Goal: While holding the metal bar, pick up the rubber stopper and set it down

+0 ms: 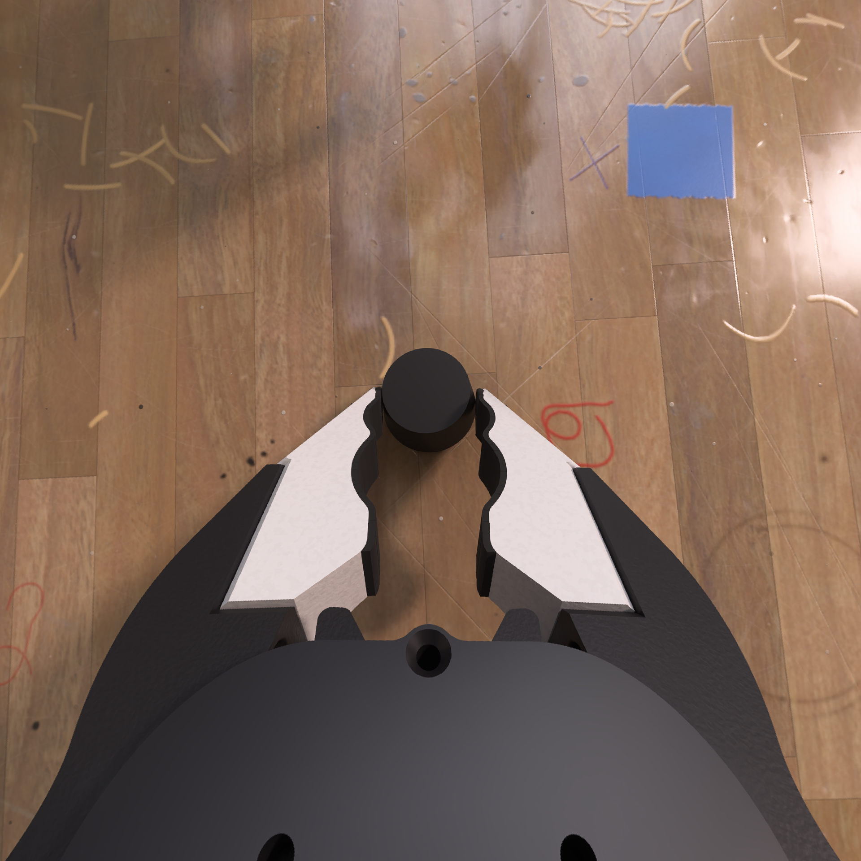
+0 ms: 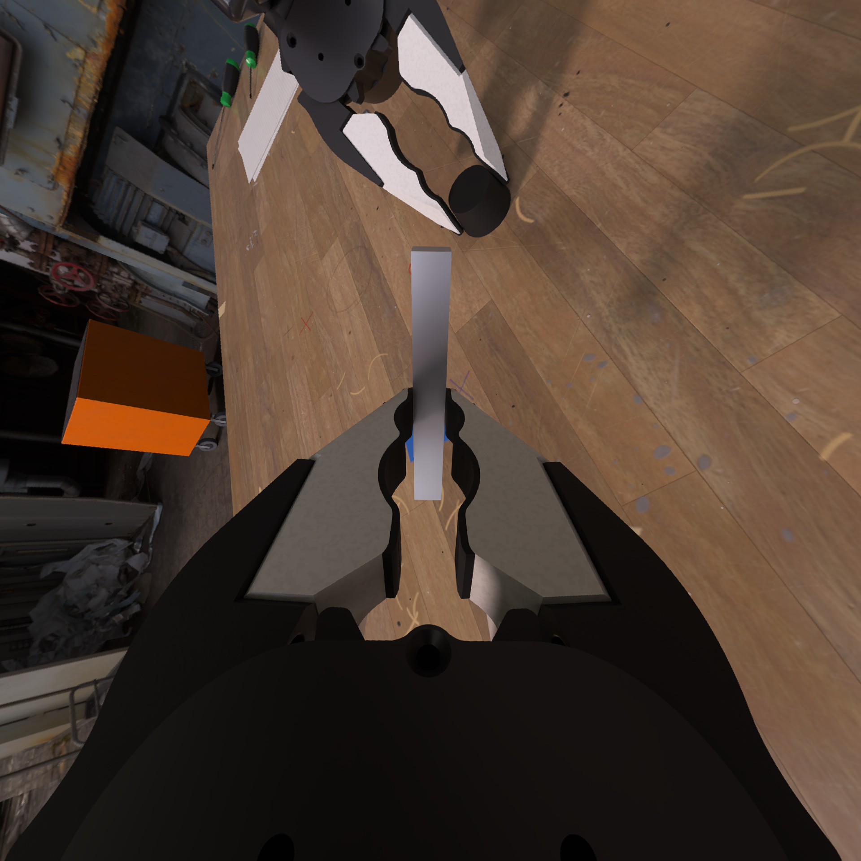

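My left gripper (image 1: 428, 399) is shut on the black round rubber stopper (image 1: 425, 405), which sits between its fingertips over the wooden table (image 1: 233, 326). I cannot tell whether the stopper touches the table. My right gripper (image 2: 429, 398) is shut on the grey metal bar (image 2: 431, 326), which sticks out forward past its fingertips above the table. In the right wrist view the left gripper (image 2: 482, 203) with the stopper (image 2: 480, 205) is just beyond the far end of the bar, close to it but apart.
A blue tape square (image 1: 680, 151) lies on the table ahead and to the right of the stopper. Green-handled screwdrivers (image 2: 228, 79) and a white sheet (image 2: 265, 121) lie near the table edge (image 2: 218, 326). An orange box (image 2: 135, 386) stands beyond that edge.
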